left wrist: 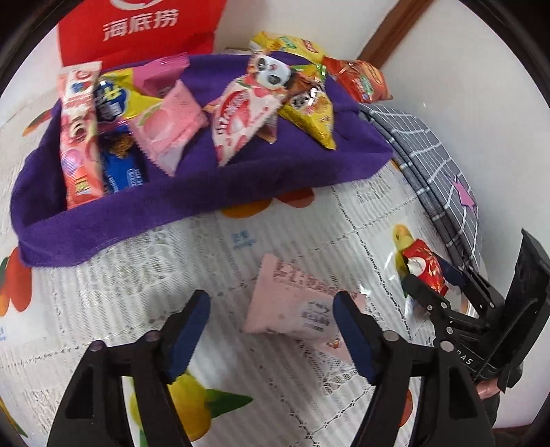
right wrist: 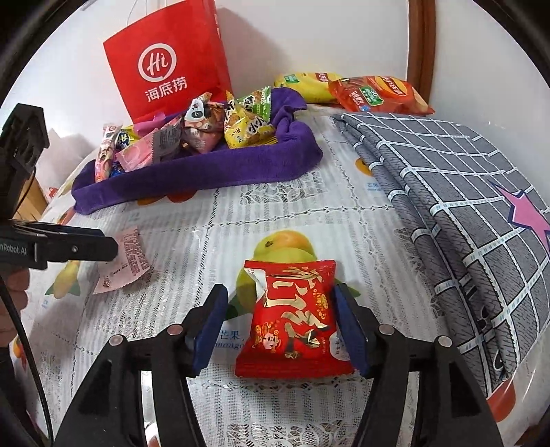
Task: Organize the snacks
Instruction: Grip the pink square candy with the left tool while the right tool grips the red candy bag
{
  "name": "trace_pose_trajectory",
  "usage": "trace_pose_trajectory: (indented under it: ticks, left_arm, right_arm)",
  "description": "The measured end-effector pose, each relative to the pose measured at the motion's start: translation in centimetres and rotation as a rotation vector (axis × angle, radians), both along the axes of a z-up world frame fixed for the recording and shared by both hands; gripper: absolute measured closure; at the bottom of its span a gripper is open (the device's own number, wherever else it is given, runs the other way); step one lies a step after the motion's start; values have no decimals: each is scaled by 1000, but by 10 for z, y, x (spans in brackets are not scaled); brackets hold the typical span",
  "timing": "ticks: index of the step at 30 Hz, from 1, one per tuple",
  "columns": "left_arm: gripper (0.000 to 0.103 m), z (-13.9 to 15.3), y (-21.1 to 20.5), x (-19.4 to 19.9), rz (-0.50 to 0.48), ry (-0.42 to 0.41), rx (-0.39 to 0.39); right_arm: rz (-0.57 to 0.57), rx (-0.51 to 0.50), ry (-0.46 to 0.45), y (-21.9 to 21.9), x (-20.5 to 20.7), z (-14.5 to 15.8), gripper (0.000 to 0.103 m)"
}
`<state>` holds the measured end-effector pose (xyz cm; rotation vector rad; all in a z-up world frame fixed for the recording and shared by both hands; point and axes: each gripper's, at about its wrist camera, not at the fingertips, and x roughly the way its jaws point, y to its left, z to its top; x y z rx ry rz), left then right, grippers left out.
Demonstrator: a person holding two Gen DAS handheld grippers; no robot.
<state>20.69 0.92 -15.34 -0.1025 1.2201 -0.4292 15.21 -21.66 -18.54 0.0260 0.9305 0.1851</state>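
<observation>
A purple cloth tray (left wrist: 113,220) (right wrist: 192,178) at the back of the table holds several snack packets. A pale pink packet (left wrist: 292,302) (right wrist: 125,261) lies flat on the tablecloth. My left gripper (left wrist: 271,330) is open, and the pink packet lies toward its right finger. A red packet with gold writing (right wrist: 292,319) (left wrist: 424,268) lies on the cloth between the fingers of my right gripper (right wrist: 280,326), which is open around it, the right finger close against its edge. The right gripper also shows in the left wrist view (left wrist: 436,285).
A red paper bag (right wrist: 168,62) (left wrist: 144,27) stands against the wall behind the tray. A folded grey checked cloth (right wrist: 447,192) (left wrist: 429,154) lies on the right. Yellow and orange chip bags (right wrist: 374,93) lie at the back right. A lace fruit-print tablecloth (right wrist: 275,213) covers the table.
</observation>
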Motion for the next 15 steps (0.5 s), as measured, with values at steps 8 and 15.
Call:
trace_pose_trajectory:
  ticks: [8,15]
  left_arm:
    - [9,-4,-33,-6,-84,-32,74]
    - [7,-11,-58,-19,-121,-107,205]
  right_arm:
    - [-3,26,-5,-2,-1,0,39]
    - [-7,86,-6,-11,-1,1,39]
